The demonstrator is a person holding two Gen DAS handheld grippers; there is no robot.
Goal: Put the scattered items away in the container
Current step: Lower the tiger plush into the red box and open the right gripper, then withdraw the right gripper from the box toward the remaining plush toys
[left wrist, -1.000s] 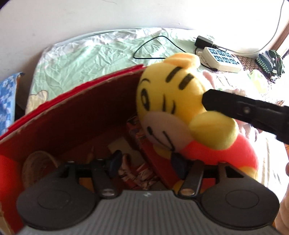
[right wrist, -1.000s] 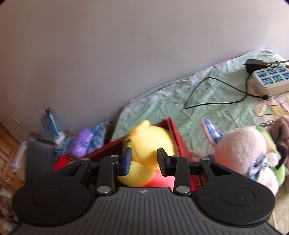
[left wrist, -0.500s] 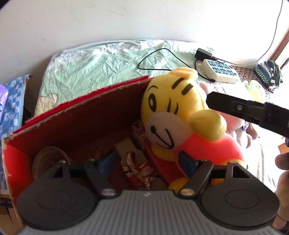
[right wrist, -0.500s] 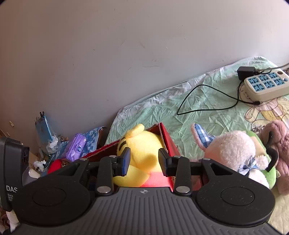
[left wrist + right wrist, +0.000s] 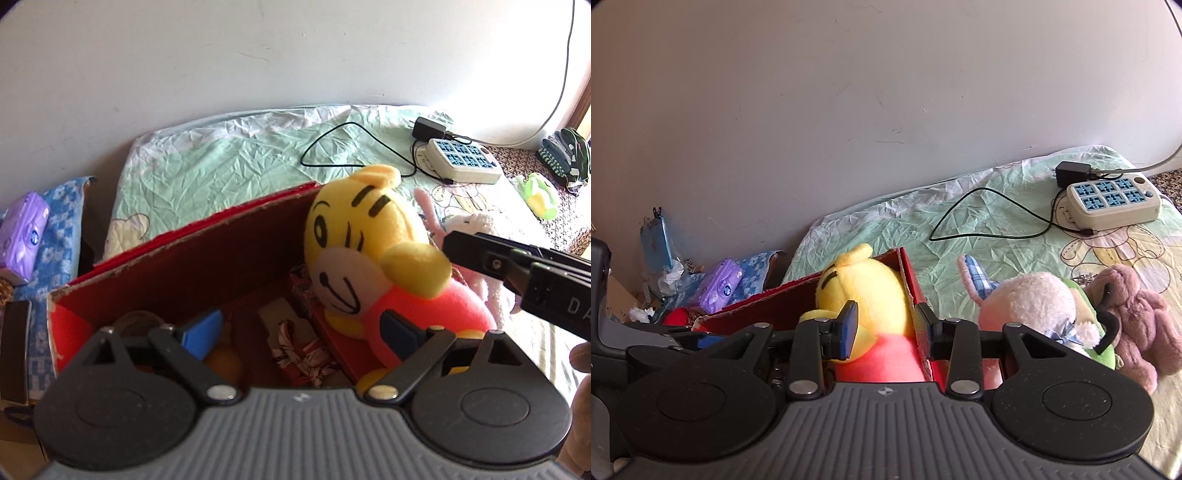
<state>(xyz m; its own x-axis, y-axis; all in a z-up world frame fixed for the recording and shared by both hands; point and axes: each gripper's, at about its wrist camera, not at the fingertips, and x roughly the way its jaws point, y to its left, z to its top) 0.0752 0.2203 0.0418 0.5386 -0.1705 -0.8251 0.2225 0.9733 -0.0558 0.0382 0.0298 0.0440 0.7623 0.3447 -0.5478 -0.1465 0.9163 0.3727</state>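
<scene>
Box: red cardboard box (image 5: pixel 192 273) on the crumpled pale-green bedsheet (image 5: pixel 236 155), open top, inside walls brown.
Toy: yellow plush tiger in a red shirt (image 5: pixel 373 266) sits in the right end of the box, head above the rim, leaning on the right wall.
Left claw: my left gripper (image 5: pixel 301 334) hangs over the box, pointing down into it. Jaws have just been opening and now stand wide, nothing pressed between them. Right blue pad overlaps the tiger's red belly in view; contact I can't confirm.
Right claw: my right gripper (image 5: pixel 886 328) is partly spread, pads either side of the box's right wall (image 5: pixel 916 295) and the tiger's back. Grip or just straddling, I can't tell.
Box contents: round woven item (image 5: pixel 138 323) at left, red-white patterned cloth (image 5: pixel 295 354) in the middle, small printed packet beside the tiger.
Outside the box: pink plush rabbit with a checked ear (image 5: pixel 1030 302) just right of it, mauve plush toy (image 5: pixel 1137 317) beyond, cream power strip with blue sockets (image 5: pixel 1115 203) and black cable (image 5: pixel 990 214) further back.
Left side: purple tissue pack (image 5: pixel 24 236) on blue patterned cloth.
</scene>
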